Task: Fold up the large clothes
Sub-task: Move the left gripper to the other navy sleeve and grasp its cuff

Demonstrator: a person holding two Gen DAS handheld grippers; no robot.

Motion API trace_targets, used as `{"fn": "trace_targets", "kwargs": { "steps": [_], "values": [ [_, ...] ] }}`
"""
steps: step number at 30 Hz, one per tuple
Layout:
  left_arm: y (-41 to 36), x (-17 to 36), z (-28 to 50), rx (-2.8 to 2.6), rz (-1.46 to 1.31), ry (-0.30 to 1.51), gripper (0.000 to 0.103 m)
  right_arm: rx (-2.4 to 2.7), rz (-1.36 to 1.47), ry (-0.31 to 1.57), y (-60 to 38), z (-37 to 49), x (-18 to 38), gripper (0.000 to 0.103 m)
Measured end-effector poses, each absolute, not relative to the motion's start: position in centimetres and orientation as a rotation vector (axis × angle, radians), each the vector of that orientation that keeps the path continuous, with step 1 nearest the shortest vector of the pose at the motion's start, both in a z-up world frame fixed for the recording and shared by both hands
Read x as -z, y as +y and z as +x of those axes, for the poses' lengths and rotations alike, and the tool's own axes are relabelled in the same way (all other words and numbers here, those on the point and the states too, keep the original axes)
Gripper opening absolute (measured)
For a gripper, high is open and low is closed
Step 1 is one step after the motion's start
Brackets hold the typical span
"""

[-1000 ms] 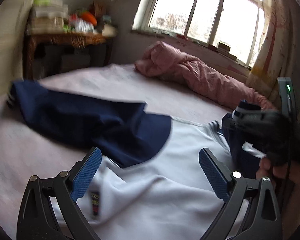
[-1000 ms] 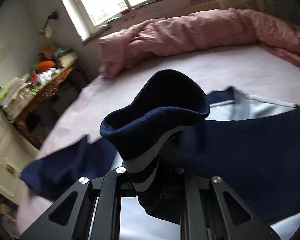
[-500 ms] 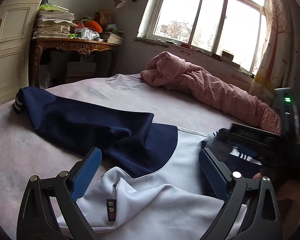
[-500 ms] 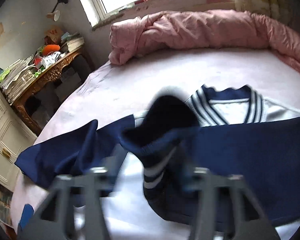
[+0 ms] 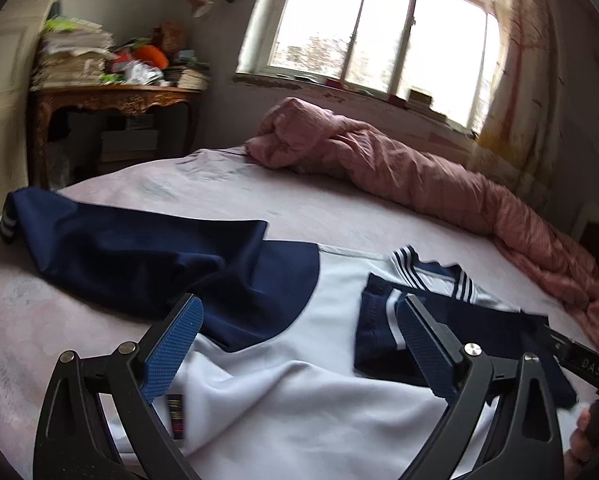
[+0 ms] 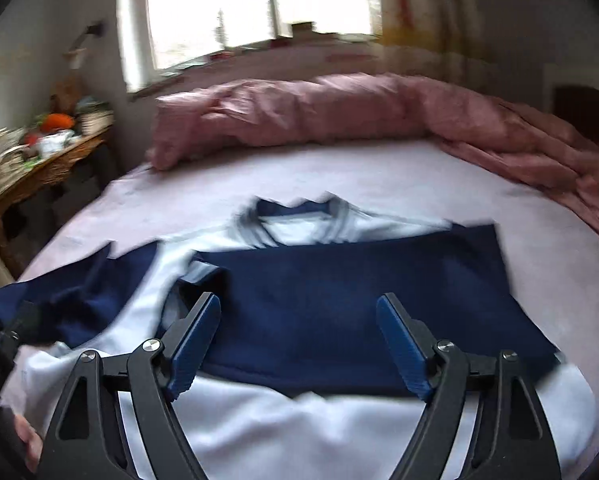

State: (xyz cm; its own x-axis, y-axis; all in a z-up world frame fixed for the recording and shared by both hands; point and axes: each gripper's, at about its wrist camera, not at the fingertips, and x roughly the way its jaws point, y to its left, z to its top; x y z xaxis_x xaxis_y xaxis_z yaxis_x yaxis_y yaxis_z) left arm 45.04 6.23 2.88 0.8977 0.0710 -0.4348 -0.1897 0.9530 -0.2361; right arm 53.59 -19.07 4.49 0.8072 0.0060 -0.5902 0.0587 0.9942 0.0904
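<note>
Blown-out window [image 5: 383,28] backlights the dim room; motion blur, fisheye-warped edges.

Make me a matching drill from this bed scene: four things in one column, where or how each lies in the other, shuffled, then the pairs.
Things:
1. right sleeve
2. left sleeve
3. pink duvet
4. right tool

States:
A. bunched along the far side of the bed, under the window
B. folded flat across the white chest of the jacket
C. opening, nothing between its pads
D. spread out sideways over the sheet, not yet folded in

Pairs: 1-B, 2-D, 3-A, 4-C
</note>
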Motion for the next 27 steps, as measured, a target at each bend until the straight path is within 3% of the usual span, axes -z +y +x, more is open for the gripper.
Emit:
{"fn": "trace_targets", "kwargs": {
  "steps": [4, 9, 13, 15, 17, 22, 27],
  "values": [
    [3.7, -2.7, 45.8, -0.09, -0.182, 0.451, 0.097, 0.071, 0.129, 0.714, -22.5, 53.1, -2.9, 0.082],
    [2.6, -1.6, 47.1, 0.111, -0.323, 0.512, 0.096, 0.148, 0.09, 0.763, -24.7, 54.5, -0.2, 0.082],
    [0.8, -2.1, 46.9, 0.031, -0.171, 0.495, 0.085, 0.132, 0.098, 0.854, -25.5, 56.2, 2.7, 0.082],
    [0.3, -2.7, 47.5, 0.06, -0.164, 0.524, 0.077, 0.099, 0.135, 0.885, -25.9, 56.6, 3.6, 0.072],
    [0.0, -4.0, 48.8, 0.134, -0.201, 0.587, 0.071, 0.067, 0.139, 0.889, -26.2, 56.7, 3.8, 0.069],
    [-2.9, -5.8, 52.0, 0.211, -0.117, 0.674, 0.071, 0.051, 0.22, 0.869, -28.7, 56.5, 2.9, 0.065],
    [-5.6, -2.1, 55.4, 0.113, 0.005, 0.727, 0.071, 0.087, 0.234, 0.852, -30.0, 56.7, 2.3, 0.065]
  ]
}}
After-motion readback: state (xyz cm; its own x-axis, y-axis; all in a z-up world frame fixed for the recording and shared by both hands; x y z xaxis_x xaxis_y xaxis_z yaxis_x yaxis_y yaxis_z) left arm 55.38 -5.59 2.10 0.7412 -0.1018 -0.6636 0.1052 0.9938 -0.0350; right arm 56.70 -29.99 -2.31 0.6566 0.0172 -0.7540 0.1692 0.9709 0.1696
